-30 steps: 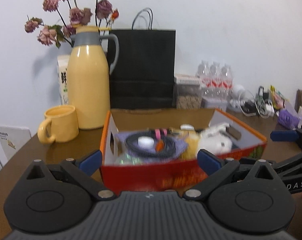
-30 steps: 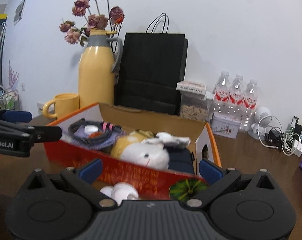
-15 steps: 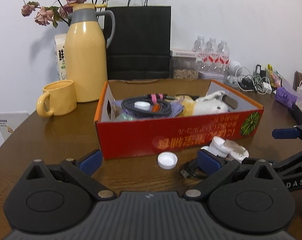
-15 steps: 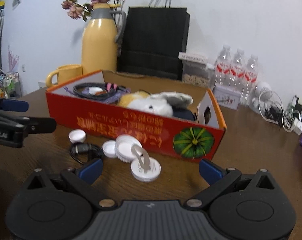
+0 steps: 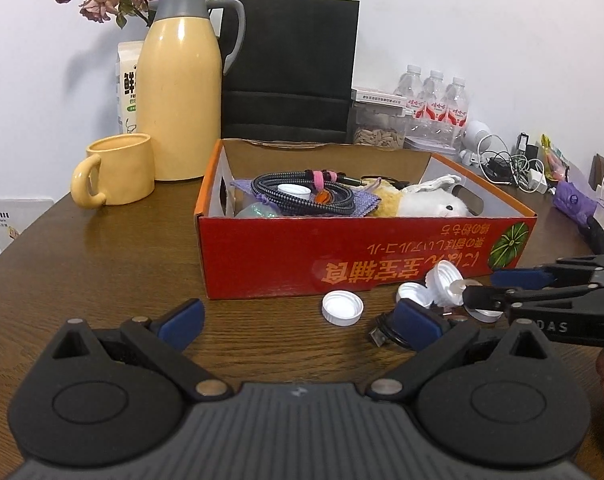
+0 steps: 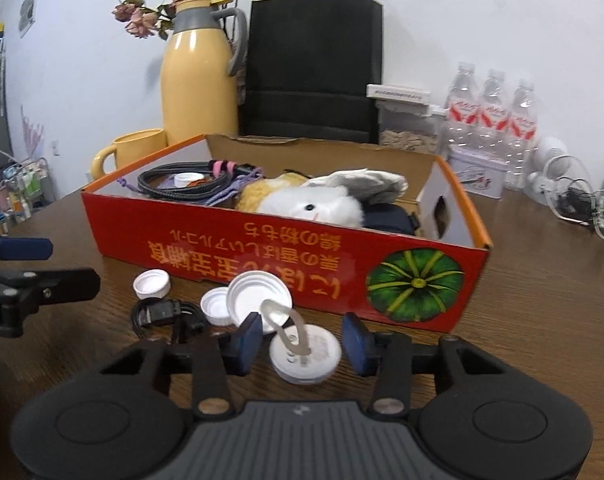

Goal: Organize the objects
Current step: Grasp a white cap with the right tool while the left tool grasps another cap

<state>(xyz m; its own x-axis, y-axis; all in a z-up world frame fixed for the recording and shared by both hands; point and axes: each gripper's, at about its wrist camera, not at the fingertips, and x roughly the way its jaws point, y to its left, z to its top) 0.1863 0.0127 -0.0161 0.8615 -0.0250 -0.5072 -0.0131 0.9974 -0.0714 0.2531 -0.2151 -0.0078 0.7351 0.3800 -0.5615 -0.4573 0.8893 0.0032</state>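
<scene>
Brown desk (image 6: 542,300) carries a red box (image 6: 286,260); near it, the right gripper (image 6: 302,340) has its jaws spread around a white looped lid (image 6: 306,354). Left gripper (image 5: 298,320) hovers, jaws wide apart.

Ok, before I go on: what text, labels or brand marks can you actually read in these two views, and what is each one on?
"DAS": end of a cut-off word on the right gripper body, left wrist view.
"AI": end of a cut-off word on the left gripper body.
"鲜" with "FR" beneath: milk carton, rest hidden.
Red box: large yellow print, upside down, with a green pumpkin picture; I cannot read it reliably.
Water bottles: red labels, too small.
</scene>
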